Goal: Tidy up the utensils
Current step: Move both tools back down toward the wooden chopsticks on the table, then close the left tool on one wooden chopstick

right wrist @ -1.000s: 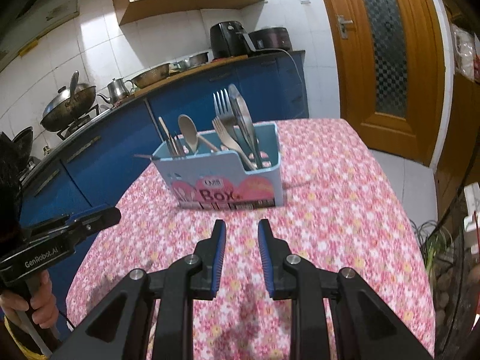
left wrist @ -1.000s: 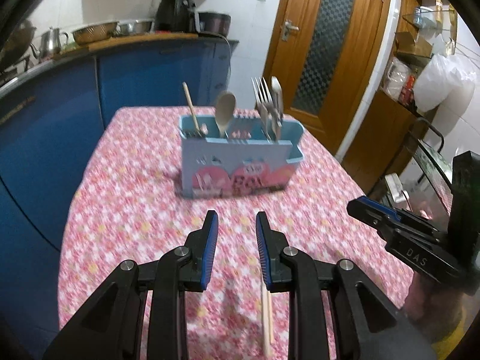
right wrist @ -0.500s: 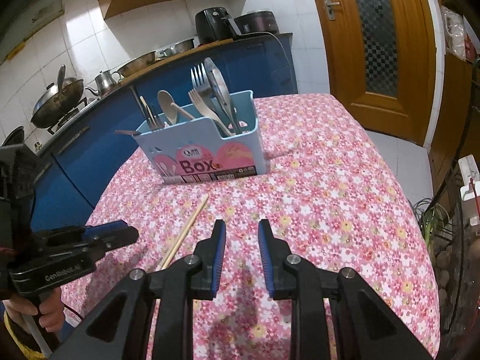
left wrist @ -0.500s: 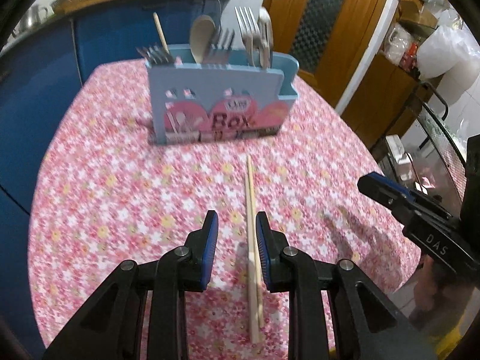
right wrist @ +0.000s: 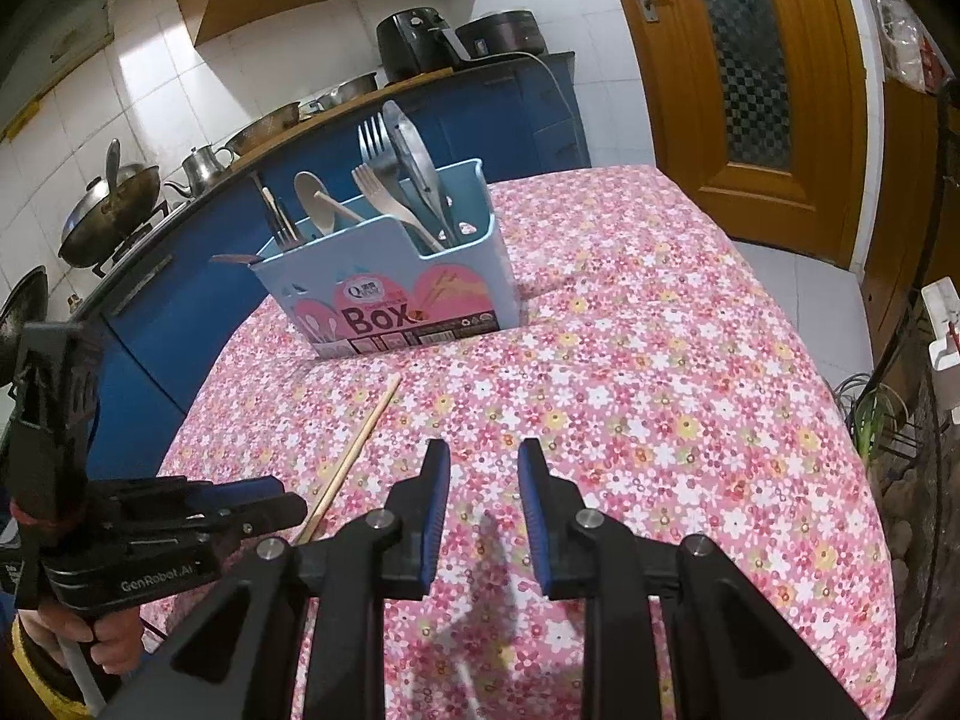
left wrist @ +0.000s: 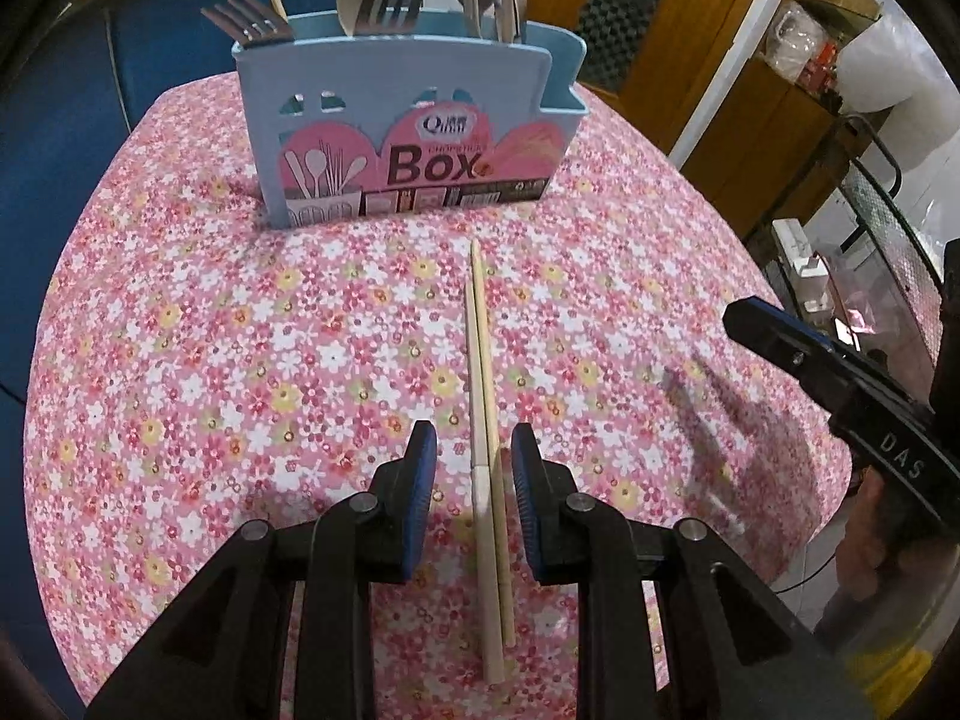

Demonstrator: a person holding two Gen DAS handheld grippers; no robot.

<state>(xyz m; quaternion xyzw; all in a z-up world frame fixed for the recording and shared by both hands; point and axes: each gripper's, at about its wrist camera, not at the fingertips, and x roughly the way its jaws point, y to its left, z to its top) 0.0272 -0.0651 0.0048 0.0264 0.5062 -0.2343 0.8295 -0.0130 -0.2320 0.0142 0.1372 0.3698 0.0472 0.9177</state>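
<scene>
A pair of wooden chopsticks (left wrist: 483,384) lies flat on the floral tablecloth, pointing toward the light blue utensil box (left wrist: 414,144); the pair also shows in the right wrist view (right wrist: 360,438). The box (right wrist: 396,288) holds forks, spoons and a chopstick upright. My left gripper (left wrist: 472,468) is open, its jaws standing either side of the chopsticks' near part, low over the cloth. My right gripper (right wrist: 483,483) is open and empty, to the right of the chopsticks.
The round table (right wrist: 690,396) wears a pink flowered cloth and drops off close behind both grippers. A blue counter (right wrist: 180,276) with pots curves behind the box. A wooden door (right wrist: 756,78) and shelves stand to the right.
My left gripper has dropped down and forward so its open jaws now straddle the chopsticks. My right gripper has shifted a little; the box looks nearer.
</scene>
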